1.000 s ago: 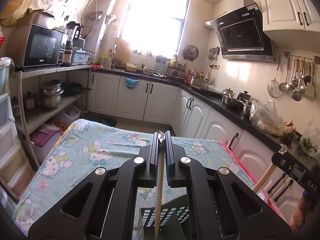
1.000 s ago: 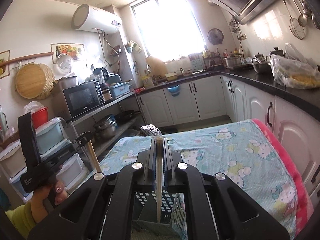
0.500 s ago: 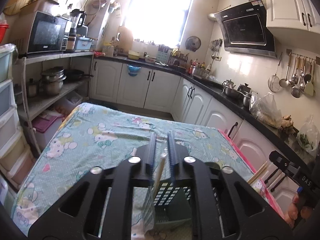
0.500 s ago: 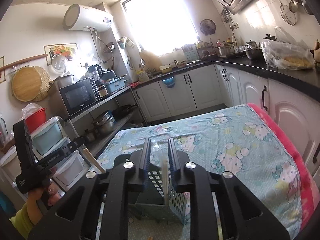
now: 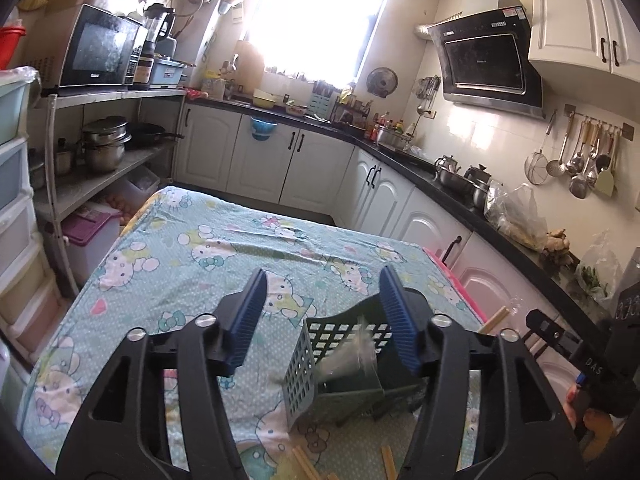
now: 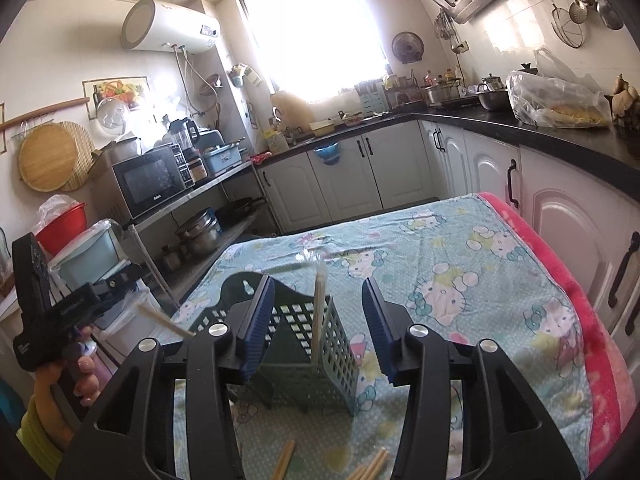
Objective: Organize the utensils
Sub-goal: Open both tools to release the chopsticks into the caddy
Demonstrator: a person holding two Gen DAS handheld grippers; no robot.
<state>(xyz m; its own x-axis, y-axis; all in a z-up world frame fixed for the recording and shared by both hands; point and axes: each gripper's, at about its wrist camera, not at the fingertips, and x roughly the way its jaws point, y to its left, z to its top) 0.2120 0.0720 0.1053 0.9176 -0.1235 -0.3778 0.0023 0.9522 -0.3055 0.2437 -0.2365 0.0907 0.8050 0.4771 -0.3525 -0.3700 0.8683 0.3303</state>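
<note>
A grey-green perforated utensil basket (image 5: 340,364) (image 6: 308,344) stands on the table with the Hello Kitty cloth (image 5: 200,260). My left gripper (image 5: 322,322) is open above it, nothing between its blue pads. A blurred wrapped utensil (image 5: 352,360) sits in the basket below it. My right gripper (image 6: 318,326) is open too. A wooden chopstick (image 6: 318,312) stands upright in the basket between its pads, free of them. Loose chopsticks lie on the cloth in front of the basket (image 5: 308,464) (image 6: 284,460).
White cabinets under a black counter (image 5: 420,168) run along the back and right. A shelf rack with a microwave (image 5: 100,52) and pots stands left. A pink blanket edge (image 6: 600,340) hangs at the table's right side. The other handheld gripper shows at each view's edge (image 6: 60,312).
Both grippers were shut on chopsticks above the basket. They lowered, opened wide and let go; the chopsticks have dropped into the basket.
</note>
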